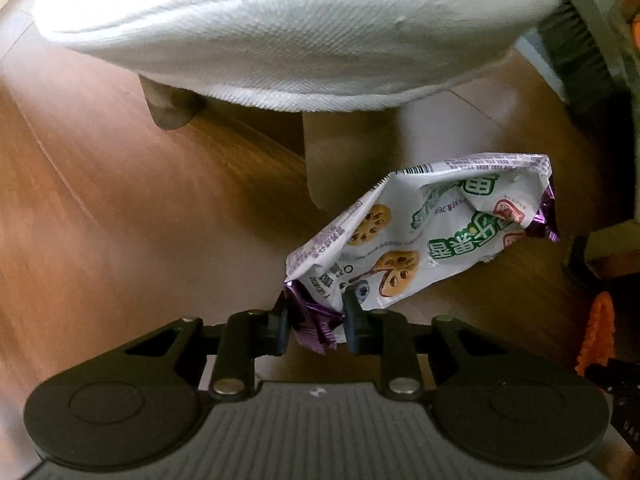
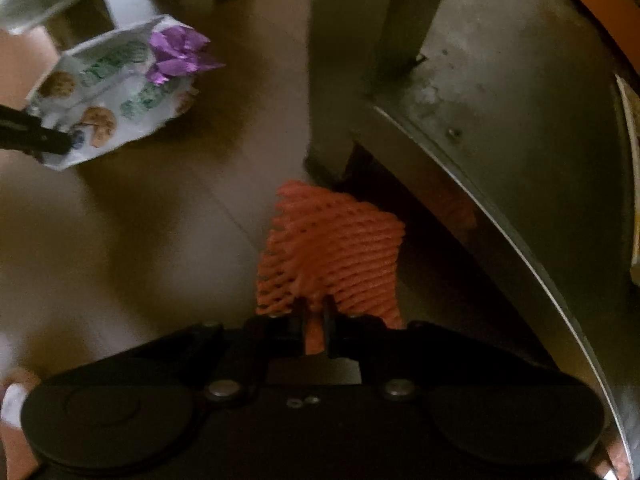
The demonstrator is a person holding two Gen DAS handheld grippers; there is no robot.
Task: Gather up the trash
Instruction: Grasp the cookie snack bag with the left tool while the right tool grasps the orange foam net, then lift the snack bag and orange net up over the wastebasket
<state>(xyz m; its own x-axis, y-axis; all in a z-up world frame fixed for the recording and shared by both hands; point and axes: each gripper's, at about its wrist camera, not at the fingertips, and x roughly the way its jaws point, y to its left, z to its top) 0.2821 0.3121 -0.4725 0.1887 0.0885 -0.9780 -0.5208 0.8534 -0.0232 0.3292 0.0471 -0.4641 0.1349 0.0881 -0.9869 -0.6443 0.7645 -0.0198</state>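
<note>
My left gripper [image 1: 316, 320] is shut on a crumpled white and purple snack wrapper [image 1: 420, 232] with cookie pictures, held in the air above the wooden floor. The wrapper also shows in the right wrist view [image 2: 116, 96], with a left gripper finger [image 2: 36, 136] at the left edge. My right gripper [image 2: 316, 320] is shut on an orange foam fruit net [image 2: 332, 248], held above the floor beside a metal bin. The net also shows at the right edge of the left wrist view [image 1: 598, 332].
A white cushioned seat [image 1: 280, 28] with a short leg [image 1: 168, 108] fills the top of the left wrist view. A grey metal bin [image 2: 500, 112] with a curved rim stands at the right. The wooden floor [image 1: 100, 200] lies below.
</note>
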